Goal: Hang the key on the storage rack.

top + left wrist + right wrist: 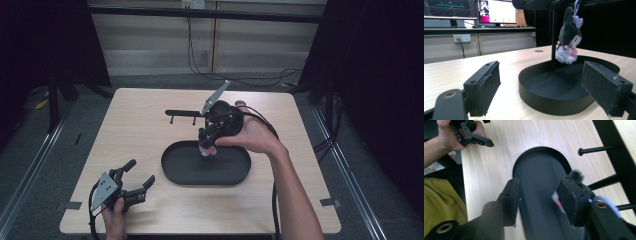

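Plush toy [568,37] hangs over tray [554,100] in left gripper view.

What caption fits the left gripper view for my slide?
Open hand-held gripper faces a black oval tray; a small plush toy hangs above it from a black stand.

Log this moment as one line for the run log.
left gripper: open, idle | right gripper: open beside plush toy hanging from rack | oval tray: empty
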The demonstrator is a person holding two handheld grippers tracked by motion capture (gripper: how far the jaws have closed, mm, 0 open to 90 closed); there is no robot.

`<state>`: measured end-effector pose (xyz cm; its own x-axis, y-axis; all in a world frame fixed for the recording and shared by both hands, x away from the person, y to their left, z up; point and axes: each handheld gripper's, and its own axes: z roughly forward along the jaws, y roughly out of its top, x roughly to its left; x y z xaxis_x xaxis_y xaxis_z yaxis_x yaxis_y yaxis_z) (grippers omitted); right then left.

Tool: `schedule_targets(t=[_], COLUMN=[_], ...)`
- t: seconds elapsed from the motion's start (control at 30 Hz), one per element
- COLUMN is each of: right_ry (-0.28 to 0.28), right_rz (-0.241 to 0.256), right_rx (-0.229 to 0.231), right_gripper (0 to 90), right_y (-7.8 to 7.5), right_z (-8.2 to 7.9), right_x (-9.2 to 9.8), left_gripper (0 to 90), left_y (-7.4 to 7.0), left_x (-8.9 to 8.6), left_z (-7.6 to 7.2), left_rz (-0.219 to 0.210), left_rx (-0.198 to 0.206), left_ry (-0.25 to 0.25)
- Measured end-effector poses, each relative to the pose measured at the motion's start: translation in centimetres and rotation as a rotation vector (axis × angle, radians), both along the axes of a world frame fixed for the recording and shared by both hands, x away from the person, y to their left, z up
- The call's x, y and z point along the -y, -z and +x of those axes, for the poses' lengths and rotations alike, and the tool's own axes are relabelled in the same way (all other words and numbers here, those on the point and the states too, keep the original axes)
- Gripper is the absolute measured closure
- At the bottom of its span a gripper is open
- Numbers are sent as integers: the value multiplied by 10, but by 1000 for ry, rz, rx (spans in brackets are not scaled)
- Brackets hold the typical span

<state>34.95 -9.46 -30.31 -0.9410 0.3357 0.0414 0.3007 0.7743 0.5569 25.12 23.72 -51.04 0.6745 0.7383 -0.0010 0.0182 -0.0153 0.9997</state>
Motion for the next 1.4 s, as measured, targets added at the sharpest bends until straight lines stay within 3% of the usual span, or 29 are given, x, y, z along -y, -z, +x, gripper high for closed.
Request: schedule_targets(t=[0.3,0.37,0.43,0.57,0.77,0.93,1.0,1.1,1.2,1.27,1.4], right_ry=[12,21,30,65,165,259,281,366,505,582,677], right_rz=[118,158,190,245,342,383,410,431,427,482,545], right_rx=[21,43,105,110,161,194,224,280,404,494,571], right_gripper=[415,391,391,359,247,140,138,139,140,148,165], right_y=[20,23,28,45,72,97,106,120,136,149,173], right_z=[-20,-26,-33,-42,-58,-71,-77,-85,-95,-102,-108], right_x=[13,16,20,27,44,58,63,70,76,80,82], left_gripper=[152,152,152,152,153,152,152,153,152,153,152], left_y=[0,0,0,0,0,0,0,0,0,0,0], left_x=[0,0,0,0,0,0,0,0,0,0,0], left_z=[0,0,0,0,0,0,0,0,0,0,0], left_rz=[-4,0,1,0,-2,1,1,1,0,1,1], left_rx=[-1,0,0,0,0,0,0,0,0,0,0], left_ry=[0,0,0,0,0,0,-1,-1,-1,-1,-2])
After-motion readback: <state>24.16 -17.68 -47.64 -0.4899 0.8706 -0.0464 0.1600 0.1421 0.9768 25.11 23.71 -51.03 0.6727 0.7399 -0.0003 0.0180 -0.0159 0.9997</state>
